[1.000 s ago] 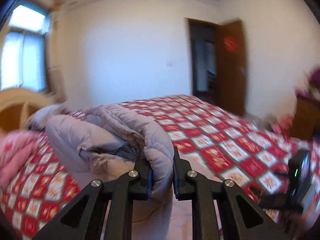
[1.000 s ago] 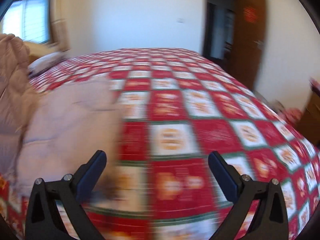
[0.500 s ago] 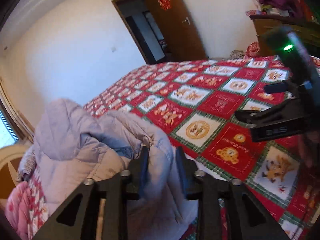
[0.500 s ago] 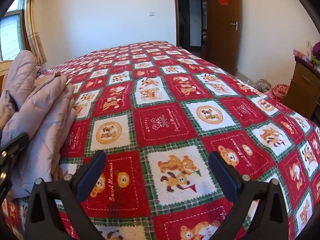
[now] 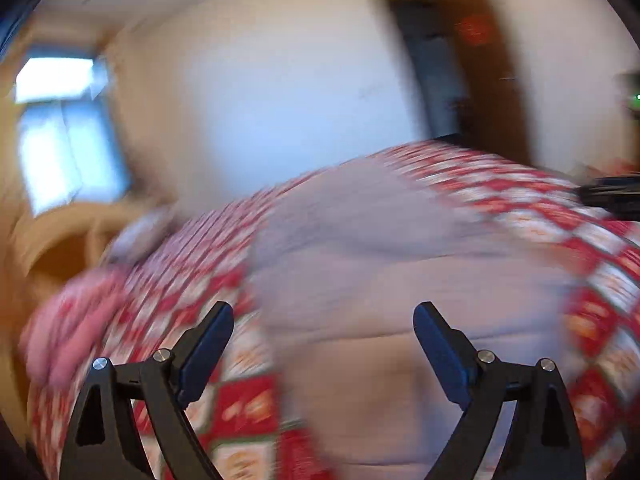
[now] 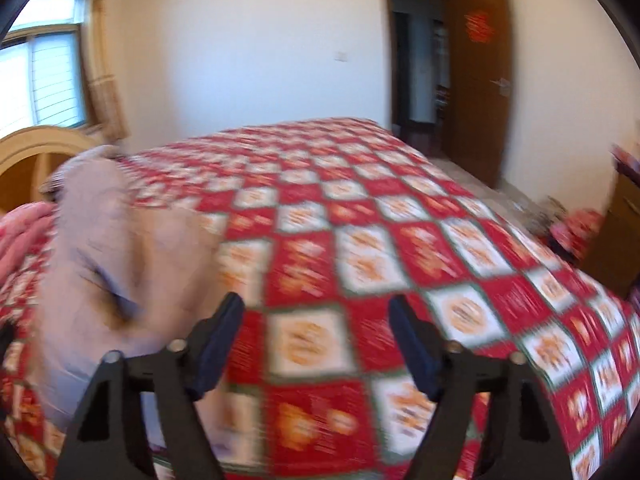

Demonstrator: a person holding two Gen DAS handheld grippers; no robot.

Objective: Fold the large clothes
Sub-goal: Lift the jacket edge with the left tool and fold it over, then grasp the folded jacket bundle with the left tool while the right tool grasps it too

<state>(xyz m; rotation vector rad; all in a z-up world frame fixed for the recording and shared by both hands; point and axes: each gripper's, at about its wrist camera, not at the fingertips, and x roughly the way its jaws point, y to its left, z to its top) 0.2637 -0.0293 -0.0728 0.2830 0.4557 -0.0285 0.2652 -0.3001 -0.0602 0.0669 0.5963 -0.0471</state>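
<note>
A pale lilac-grey padded coat lies in a heap on the red checked bedspread. My left gripper is open and empty just above the coat's near edge; this view is blurred. In the right wrist view the coat lies at the left of the bed. My right gripper is open and empty over the bedspread, to the right of the coat.
A pink quilt lies at the bed's left edge by a wooden headboard. A window is at the far left, an open brown door at the back right, and a wooden cabinet at the right.
My left gripper has let go of the coat and opened wide; the coat has dropped onto the bed. Both views are swinging and blurred. My right gripper's jaws have narrowed a little.
</note>
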